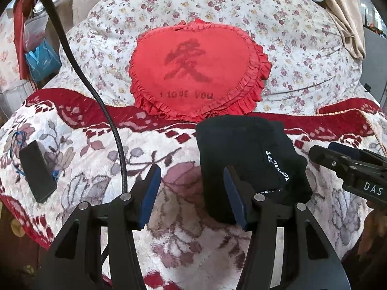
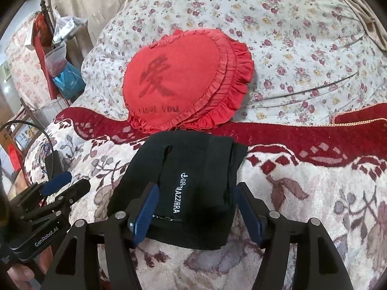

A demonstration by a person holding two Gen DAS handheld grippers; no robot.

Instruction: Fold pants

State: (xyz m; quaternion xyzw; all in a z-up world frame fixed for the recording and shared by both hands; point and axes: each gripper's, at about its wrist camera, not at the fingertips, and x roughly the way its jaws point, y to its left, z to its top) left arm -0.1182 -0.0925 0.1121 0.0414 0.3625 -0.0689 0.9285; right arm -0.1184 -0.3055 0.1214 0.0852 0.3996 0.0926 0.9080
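The black pants (image 1: 246, 159) lie folded into a small thick bundle with white lettering on the flowered blanket (image 1: 169, 217); they also show in the right wrist view (image 2: 193, 181). My left gripper (image 1: 192, 174) is open and empty, its right finger at the bundle's left edge. My right gripper (image 2: 197, 193) is open above the bundle's near end, holding nothing. The right gripper shows at the right edge of the left wrist view (image 1: 338, 157), and the left gripper shows at the left of the right wrist view (image 2: 65, 183).
A red heart-shaped cushion (image 1: 193, 72) leans on a floral quilt (image 1: 290, 36) behind the pants. A black phone (image 1: 36, 171) lies on the blanket at the left. A black cable (image 1: 96, 96) arcs across. Bags (image 1: 41, 55) hang beside the bed.
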